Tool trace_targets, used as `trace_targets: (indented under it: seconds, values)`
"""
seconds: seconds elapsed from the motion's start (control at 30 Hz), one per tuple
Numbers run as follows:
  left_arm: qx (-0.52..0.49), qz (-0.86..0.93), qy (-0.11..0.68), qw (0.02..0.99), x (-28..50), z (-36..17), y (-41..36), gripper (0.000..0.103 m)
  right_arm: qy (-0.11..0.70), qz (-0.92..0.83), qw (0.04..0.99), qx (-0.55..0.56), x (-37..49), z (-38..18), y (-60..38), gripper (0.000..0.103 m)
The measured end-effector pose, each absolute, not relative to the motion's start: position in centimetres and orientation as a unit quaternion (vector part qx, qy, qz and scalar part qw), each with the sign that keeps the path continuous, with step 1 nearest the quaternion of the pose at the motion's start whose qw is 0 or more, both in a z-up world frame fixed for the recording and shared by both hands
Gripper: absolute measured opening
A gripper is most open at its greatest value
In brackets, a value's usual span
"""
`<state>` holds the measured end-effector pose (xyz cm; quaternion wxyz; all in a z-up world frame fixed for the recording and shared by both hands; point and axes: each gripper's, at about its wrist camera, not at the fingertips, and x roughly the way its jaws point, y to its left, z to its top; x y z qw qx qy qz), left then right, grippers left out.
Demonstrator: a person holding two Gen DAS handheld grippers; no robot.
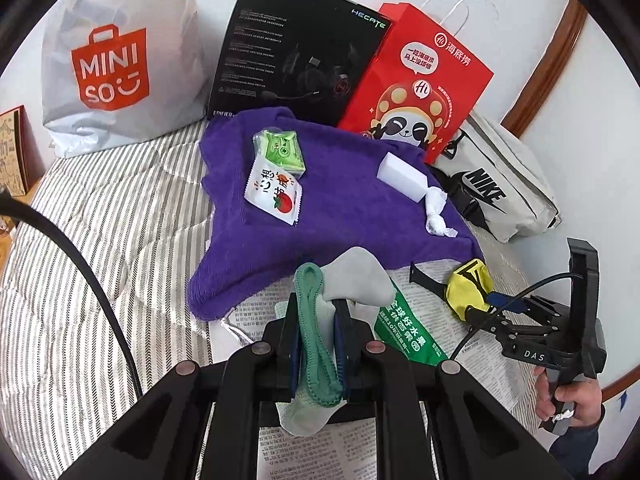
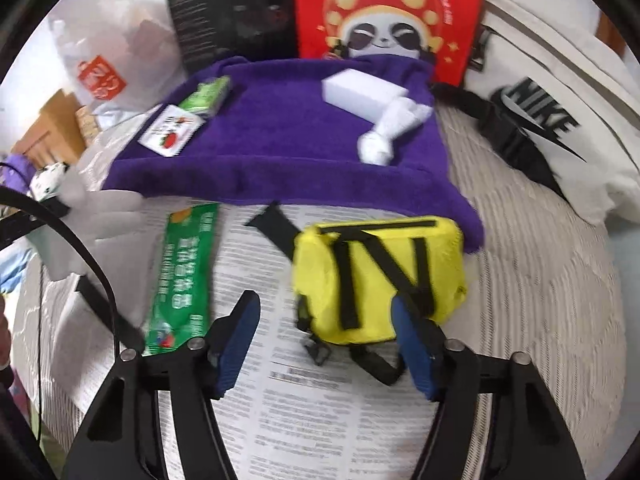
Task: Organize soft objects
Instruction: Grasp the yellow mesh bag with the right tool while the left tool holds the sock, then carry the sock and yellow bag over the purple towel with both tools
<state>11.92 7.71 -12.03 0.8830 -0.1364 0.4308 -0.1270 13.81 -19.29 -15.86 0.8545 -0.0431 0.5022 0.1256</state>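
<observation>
The sock [image 1: 352, 280], grey with a green cuff, is pinched between the jaws of the left gripper [image 1: 318, 344], drooping over the fingers on both sides and held above the newspaper [image 1: 432, 280] spread on the bed. Just beyond it lies a green packet [image 1: 404, 332] flat on the newsprint, part of it hidden under the sock in the left wrist view.

Over to the right gripper [image 2: 326, 344]: jaws spread wide, nothing between them, with its right finger right up against the yellow pouch [image 2: 380, 276], black straps across its face. Whether the finger actually touches the pouch is hard to tell through the blur.

Behind both sits the purple towel [image 1: 320, 200], rumpled, with a white sponge block [image 1: 404, 176], a twisted white tissue [image 1: 438, 212], a green tissue pack [image 1: 280, 152] and a tomato-print sachet [image 1: 274, 196] on top of it.

At the back, standing against the wall: a white shopping bag [image 1: 120, 60], a black headset box [image 1: 296, 48], a red paper bag [image 1: 416, 84], and a pale sling bag [image 1: 504, 184] lying on the striped bedding [image 1: 100, 240].
</observation>
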Motion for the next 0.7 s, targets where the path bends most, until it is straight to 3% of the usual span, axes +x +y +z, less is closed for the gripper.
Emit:
trace_targets:
  seconds: [0.03,0.1,0.3,0.37,0.7]
  values:
    - [-0.137,-0.128,0.432,0.882,12.0,-12.1,7.7,0.014,0.506,0.13,0.851,-0.041,14.0,-16.1,-19.1,0.037]
    - [-0.137,-0.128,0.433,0.882,12.0,-12.2,7.7,0.014,0.512,0.128,0.848,-0.048,14.5,-16.7,-18.8,0.026]
    - [-0.142,-0.129,0.431,0.882,12.0,-12.3,8.0,0.014,0.498,0.144,0.854,-0.044,14.7,-17.1,-19.1,0.02]
    - [-0.142,-0.13,0.432,0.881,12.0,-12.3,8.0,0.014,0.498,0.149,0.854,-0.024,14.7,-16.7,-19.7,0.013]
    - [-0.146,-0.144,0.42,0.884,12.1,-11.6,7.7,0.014,0.484,0.149,0.862,-0.015,13.2,-13.9,-21.3,0.013]
